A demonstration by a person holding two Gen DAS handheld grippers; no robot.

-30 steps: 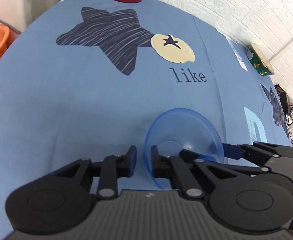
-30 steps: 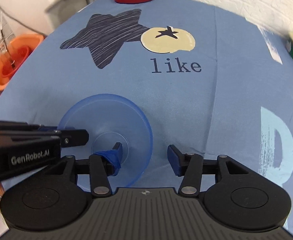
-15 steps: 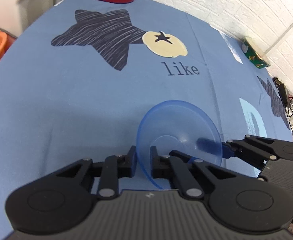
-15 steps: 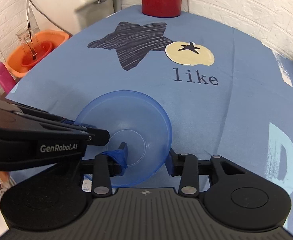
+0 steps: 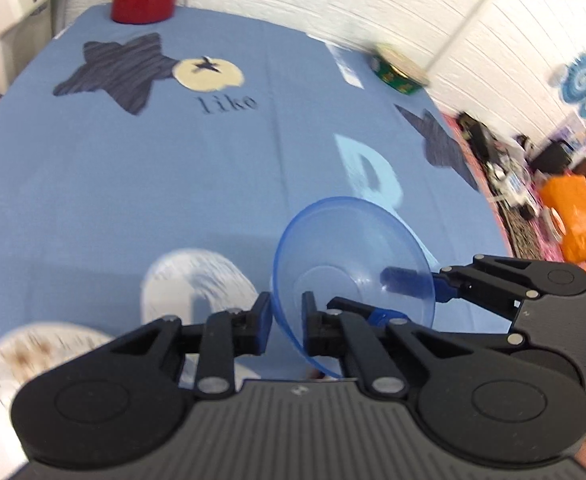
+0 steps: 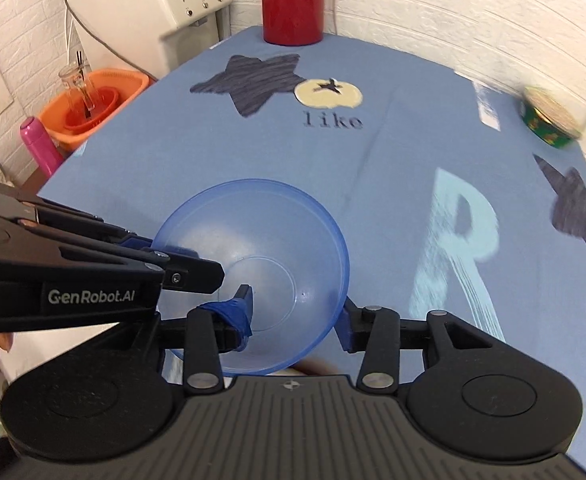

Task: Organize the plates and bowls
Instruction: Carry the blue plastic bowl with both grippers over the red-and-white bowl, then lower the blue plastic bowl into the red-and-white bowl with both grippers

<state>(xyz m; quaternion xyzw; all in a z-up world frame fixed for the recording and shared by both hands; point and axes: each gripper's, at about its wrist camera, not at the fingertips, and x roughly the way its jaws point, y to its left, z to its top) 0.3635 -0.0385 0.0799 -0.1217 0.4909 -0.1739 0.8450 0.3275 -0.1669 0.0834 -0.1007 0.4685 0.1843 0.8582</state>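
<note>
- The blue bowl (image 6: pixel 261 268) hangs above the blue worktop (image 6: pixel 253 152), gripped by both tools at once.
- The left gripper (image 5: pixel 287 320) has its jaws clamped on the near rim wall; the right gripper (image 6: pixel 297 316) pinches the opposite wall, one finger inside.
- Thin, translucent plastic: probably light, slightly flexible and slick, so the rim is the sensible hold.
- Two pale plates (image 5: pixel 197 284), blurred, lie low on the left.

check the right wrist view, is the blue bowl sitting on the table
No, the blue bowl is held above the tablecloth by both grippers.
</note>
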